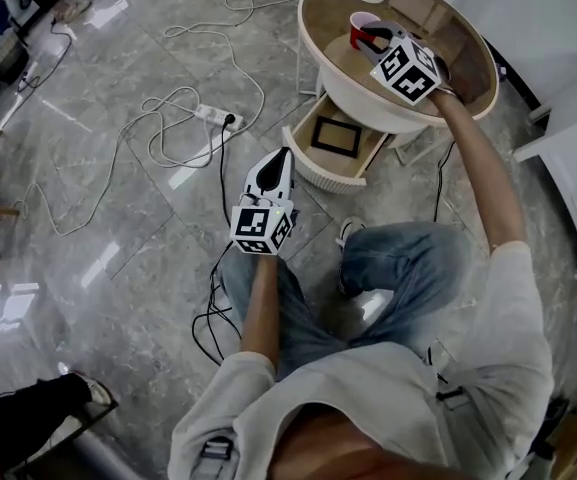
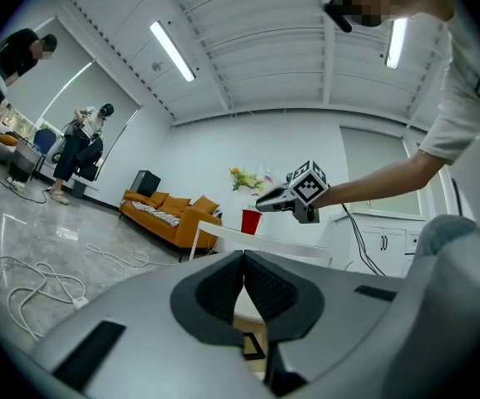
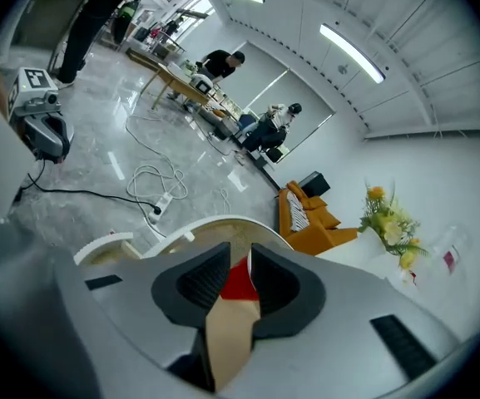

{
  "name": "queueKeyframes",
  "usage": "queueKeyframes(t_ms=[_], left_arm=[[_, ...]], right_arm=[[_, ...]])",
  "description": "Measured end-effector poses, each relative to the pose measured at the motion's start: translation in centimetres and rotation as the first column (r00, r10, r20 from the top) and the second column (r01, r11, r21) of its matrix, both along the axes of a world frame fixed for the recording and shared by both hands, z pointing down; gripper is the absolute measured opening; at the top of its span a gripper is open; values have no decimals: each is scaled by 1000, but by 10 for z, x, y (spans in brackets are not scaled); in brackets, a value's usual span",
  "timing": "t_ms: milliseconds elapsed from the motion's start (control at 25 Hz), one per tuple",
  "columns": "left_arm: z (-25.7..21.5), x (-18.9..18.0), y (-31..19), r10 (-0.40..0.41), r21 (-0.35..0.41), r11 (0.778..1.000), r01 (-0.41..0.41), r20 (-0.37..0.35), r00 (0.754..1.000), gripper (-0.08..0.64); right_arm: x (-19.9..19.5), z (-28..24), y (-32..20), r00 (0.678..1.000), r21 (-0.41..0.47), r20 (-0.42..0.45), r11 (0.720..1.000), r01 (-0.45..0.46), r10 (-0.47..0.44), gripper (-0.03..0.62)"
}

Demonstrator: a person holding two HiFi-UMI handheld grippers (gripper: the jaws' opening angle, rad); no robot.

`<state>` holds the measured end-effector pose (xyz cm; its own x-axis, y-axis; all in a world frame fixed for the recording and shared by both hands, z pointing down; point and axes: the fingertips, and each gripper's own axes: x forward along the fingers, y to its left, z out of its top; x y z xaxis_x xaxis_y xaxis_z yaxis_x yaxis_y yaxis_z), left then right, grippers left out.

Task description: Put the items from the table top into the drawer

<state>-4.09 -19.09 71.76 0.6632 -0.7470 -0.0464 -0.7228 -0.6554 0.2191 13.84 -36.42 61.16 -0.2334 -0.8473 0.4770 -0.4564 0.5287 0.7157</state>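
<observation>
– Jeans-clad knees are seen closest; what might go wrong beyond them?
– Red cup, upright on the round bench, could be tipped: the right hand-held gripper is only partly opened, nothing clasped, its gap judged narrow for the cup.
– And the arms?
– Right arm is stretched out, tilted downward; the left hand-held gripper is held level, closed and empty, near the open drawer.
</observation>
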Motion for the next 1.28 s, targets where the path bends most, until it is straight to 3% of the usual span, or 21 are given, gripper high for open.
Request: queueKeyframes(t_ms=[80,240,520,640,760,1040,1280], left_arm=[[0,0,-1,0,-1,1000,0,-3,1000,15],[1,0,0,0,-6,1000,0,5,1000,15],[5,-5,-3,-22,-14,1000,22,9,1000,15],[5,-8,-6,-31,-14,999,31,9,999,15],[7,-11,-7,-36,-20,999,36,8,999,15],[3,-11,-7,-33,-13,999,33,0,999,15],[-4,-12,0,-35,1,999,35,-7,999,15]], right_arm=[[14,6,-6,999,-27,-17,999,-31,30,118],[31,10,-16,997,-30,-41,997,-72,70,120],[38,21,-26,993,-41,-102,997,-65,61,100],[38,18,-30,987,-24,-151,998,-52,47,44],[35,20,-30,984,-23,-176,999,-39,34,38],[6,8,-21,988,7,-151,1000,21,-20,37],[-50,-2,2,979,20,-140,988,152,-148,37]])
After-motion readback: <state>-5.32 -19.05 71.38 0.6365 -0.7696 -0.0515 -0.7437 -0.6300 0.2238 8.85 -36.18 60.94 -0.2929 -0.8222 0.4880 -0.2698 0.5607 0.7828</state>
